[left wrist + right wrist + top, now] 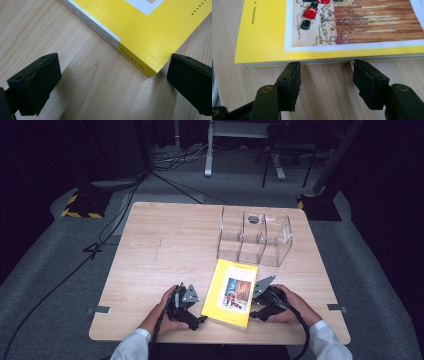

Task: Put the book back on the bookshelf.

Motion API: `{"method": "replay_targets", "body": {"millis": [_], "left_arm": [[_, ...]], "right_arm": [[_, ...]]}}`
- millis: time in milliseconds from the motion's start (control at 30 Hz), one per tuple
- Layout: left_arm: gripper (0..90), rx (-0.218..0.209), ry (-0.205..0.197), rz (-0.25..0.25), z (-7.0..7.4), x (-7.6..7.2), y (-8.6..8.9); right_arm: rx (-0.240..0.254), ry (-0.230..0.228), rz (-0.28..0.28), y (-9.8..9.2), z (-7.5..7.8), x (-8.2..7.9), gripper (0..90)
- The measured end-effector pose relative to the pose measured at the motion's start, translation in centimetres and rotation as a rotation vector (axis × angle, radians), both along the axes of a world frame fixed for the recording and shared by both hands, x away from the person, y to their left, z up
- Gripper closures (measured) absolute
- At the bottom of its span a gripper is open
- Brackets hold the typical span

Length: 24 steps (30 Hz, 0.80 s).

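The left gripper rests low on the table just beside the book's near left corner, jaws spread wide with nothing between them, and in the left gripper view that corner lies between the two pads without touching either, probably to steady the book against sliding. The yellow book lies flat near the table's front edge, between the two hands. The right gripper meets the book's opposite long edge, its jaws parted and both tips up against the page edge, pinching nothing. Behind the book stands a clear plastic organiser, with bare wood to the left for moving
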<state>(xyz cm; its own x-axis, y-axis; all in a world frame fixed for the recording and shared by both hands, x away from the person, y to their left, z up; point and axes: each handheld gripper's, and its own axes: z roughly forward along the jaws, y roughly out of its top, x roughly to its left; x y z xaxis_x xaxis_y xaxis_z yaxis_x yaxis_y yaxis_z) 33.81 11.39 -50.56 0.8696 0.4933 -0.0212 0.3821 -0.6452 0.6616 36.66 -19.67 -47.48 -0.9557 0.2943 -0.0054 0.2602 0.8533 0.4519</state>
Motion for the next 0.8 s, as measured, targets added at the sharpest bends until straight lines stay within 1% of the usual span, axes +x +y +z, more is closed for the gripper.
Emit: {"method": "replay_targets", "body": {"millis": [67,100,133,167,200,267,300,333,367,400,433,467,500,533,567,600,633,667,700,767,800], "left_arm": [[0.0,-0.002,-0.001,0.001,0.0,0.0,0.0],[0.1,-0.001,-0.001,0.005,0.0,-0.1,0.0],[0.2,0.0,-0.001,0.009,0.0,-0.2,0.0],[0.2,0.0,-0.003,0.013,0.0,-0.2,0.0],[0.3,-0.001,-0.003,0.016,0.0,-0.3,0.0],[0.5,0.001,-0.003,0.02,0.0,-0.3,0.0],[0.5,0.003,-0.005,0.024,0.0,-0.5,0.0],[0.6,0.002,-0.003,0.028,0.0,-0.6,0.0],[0.6,0.005,-0.001,0.025,0.0,-0.9,0.0],[0.7,0.007,-0.002,0.021,0.1,-1.1,0.0],[2.7,0.009,-0.007,0.016,0.2,-1.3,0.0],[6.2,0.009,-0.007,0.016,0.2,-1.3,0.0],[12.6,0.003,-0.012,0.0,0.5,-1.8,0.0],[20.2,-0.004,-0.016,-0.005,0.6,-2.0,0.0],[22.3,-0.001,-0.024,-0.011,0.8,-2.4,-0.3],[15.9,-0.001,-0.024,-0.011,0.8,-2.4,-0.3],[15.9,-0.006,-0.041,-0.021,1.1,-2.9,-0.6],[16.1,-0.008,-0.047,-0.035,1.3,-3.1,-0.9],[20.2,-0.012,-0.054,-0.051,1.5,-3.4,-1.2],[15.8,-0.024,-0.074,-0.056,1.9,-3.9,-1.8],[16.7,-0.03,-0.075,-0.071,2.0,-4.0,-2.2]], "right_arm": [[0.031,-0.007,-0.012,-0.3,-0.1,-0.2,39.9],[0.049,-0.003,-0.027,-0.4,-0.2,-0.3,41.7],[0.068,0.005,-0.036,-0.5,-0.2,-0.3,42.3],[0.097,0.023,-0.033,-0.7,-0.2,-0.5,42.4],[0.124,0.028,-0.033,-0.7,-0.1,-0.6,42.4],[0.154,0.032,-0.041,-0.6,0.1,-0.9,42.3],[0.154,0.032,-0.041,-0.6,0.1,-0.9,42.3],[0.18,0.024,-0.046,-0.6,0.4,-1.0,42.3],[0.234,0.038,-0.049,-0.7,0.7,-1.1,42.2],[0.256,0.04,-0.052,-0.7,0.8,-1.1,42.2],[0.279,0.045,-0.055,-0.7,1.0,-1.1,41.4],[0.279,0.045,-0.055,-0.7,1.0,-1.1,41.4],[0.298,0.037,-0.06,-0.7,1.2,-1.2,40.8],[0.31,0.035,-0.062,-0.6,1.3,-1.2,40.8],[0.316,0.037,-0.064,-0.6,1.3,-1.2,40.8],[0.316,0.037,-0.064,-0.6,1.3,-1.2,40.8],[0.323,0.035,-0.068,-0.6,1.4,-1.2,40.9],[0.339,0.045,-0.069,-0.5,1.4,-1.2,40.8],[0.344,0.044,-0.068,-0.5,1.5,-1.2,40.8],[0.357,0.045,-0.065,-0.5,1.6,-1.3,40.8],[0.363,0.049,-0.059,-0.5,1.7,-1.3,40.8]]}}
